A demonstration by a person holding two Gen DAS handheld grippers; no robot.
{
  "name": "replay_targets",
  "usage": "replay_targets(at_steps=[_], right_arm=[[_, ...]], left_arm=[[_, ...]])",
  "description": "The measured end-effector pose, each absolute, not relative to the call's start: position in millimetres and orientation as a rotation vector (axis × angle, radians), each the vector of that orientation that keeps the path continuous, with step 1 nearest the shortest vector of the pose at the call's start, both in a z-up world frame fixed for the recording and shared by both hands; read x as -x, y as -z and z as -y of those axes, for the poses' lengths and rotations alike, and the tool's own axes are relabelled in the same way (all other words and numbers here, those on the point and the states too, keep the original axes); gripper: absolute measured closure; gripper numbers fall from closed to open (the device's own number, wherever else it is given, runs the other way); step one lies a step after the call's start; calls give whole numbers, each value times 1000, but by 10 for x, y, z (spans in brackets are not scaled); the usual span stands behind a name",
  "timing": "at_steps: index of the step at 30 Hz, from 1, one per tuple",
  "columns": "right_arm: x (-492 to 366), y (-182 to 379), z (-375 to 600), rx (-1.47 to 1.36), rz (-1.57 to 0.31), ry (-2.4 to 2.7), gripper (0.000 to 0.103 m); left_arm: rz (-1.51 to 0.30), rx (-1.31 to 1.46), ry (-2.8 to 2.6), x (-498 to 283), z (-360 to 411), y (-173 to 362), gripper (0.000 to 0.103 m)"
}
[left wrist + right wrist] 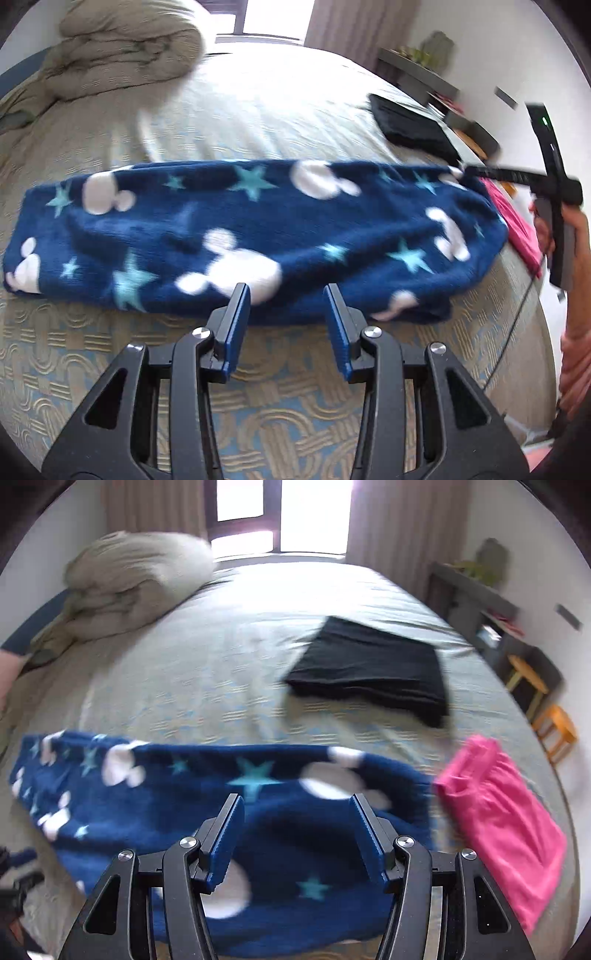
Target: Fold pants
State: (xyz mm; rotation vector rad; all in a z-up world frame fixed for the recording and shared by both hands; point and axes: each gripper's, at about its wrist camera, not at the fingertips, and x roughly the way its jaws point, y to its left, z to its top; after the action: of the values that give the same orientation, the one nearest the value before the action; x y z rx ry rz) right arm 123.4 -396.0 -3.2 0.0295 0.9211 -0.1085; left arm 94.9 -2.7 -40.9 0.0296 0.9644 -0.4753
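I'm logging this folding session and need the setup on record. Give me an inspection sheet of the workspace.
Surface: bed with a patterned cover.
Job's things: blue star-print pants laid in a long strip across the bed.
Clutter: folded black garment, pink garment, bundled beige duvet.
Grippers: left tool open, at the pants' near edge; right tool open, over the pants.
Cables: nothing seen.
Surroundings: window with curtains, grey shelf, wooden stools.

Blown-out window (280, 513) backlight, motion blur throughout, perhaps worst rightward, fisheye-bent edges
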Motion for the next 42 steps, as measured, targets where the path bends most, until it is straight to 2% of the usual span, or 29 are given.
replay_targets(at_steps=[5,10,12,13,14,16,17,18,19,20,21,23,25,28,30,31,32,33,34,35,42], right_arm=[[-1860,338,3019,112,-991,-48,43],[-2243,628,2402,295,-1015,-108,43],[-2397,746,2288,330,-1048,-123,43],[-2476,817,2251,334,-1065,-133,43],[-2524,879,2243,334,-1082,-136,43],[-2646,1005,2259,327,-1115,-117,47],[-2683,1055,2271,305,-1124,-110,73],[-2713,1077,2299,260,-1126,-123,88],[-2740,1069,2319,232,-1126,-116,96],[-2768,1042,2322,222,-1110,-97,99],[-2785,1005,2322,221,-1086,-79,100],[-2859,920,2361,227,-1039,-3,103],[-2989,870,2478,212,-1020,68,103],[-3036,781,2614,64,-1045,-34,99],[-2958,715,2500,65,-1057,-178,82],[-2905,690,2397,100,-1063,-232,68],[-2864,665,2269,140,-1057,-269,57],[-2829,637,2128,183,-1043,-298,53],[-2811,611,1982,223,-1028,-329,49],[-2811,587,1833,254,-1018,-360,48],[-3022,586,783,340,-1032,-554,46]], left_arm=[[-957,-99,283,-1682,-482,463,60],[-1015,-153,292,-2328,-569,665,59],[-1071,-139,333,-2566,-555,801,46],[-1102,-127,350,-2666,-524,882,30],[-1131,-119,355,-2747,-490,959,20],[-1174,-116,342,-2904,-410,1126,20],[-1177,-121,337,-2961,-373,1189,23],[-1165,-127,329,-3015,-338,1229,28],[-1145,-131,326,-3059,-309,1237,49],[-1126,-133,336,-3100,-280,1218,80],[-1109,-134,342,-3155,-258,1185,95],[-1072,-124,331,-3282,-247,1108,103],[-1009,-162,224,-3413,-280,1026,103],[-1028,-54,228,-3514,-510,905,103],[-1012,-10,236,-3397,-715,777,100],[-997,-17,222,-3315,-803,727,92],[-984,-32,208,-3238,-891,691,72],[-968,-49,187,-3136,-1008,655,61],[-947,-63,150,-3038,-1194,624,42],[-927,-69,111,-2955,-1378,603,36],[-981,42,-36,-2480,-2529,810,36]])
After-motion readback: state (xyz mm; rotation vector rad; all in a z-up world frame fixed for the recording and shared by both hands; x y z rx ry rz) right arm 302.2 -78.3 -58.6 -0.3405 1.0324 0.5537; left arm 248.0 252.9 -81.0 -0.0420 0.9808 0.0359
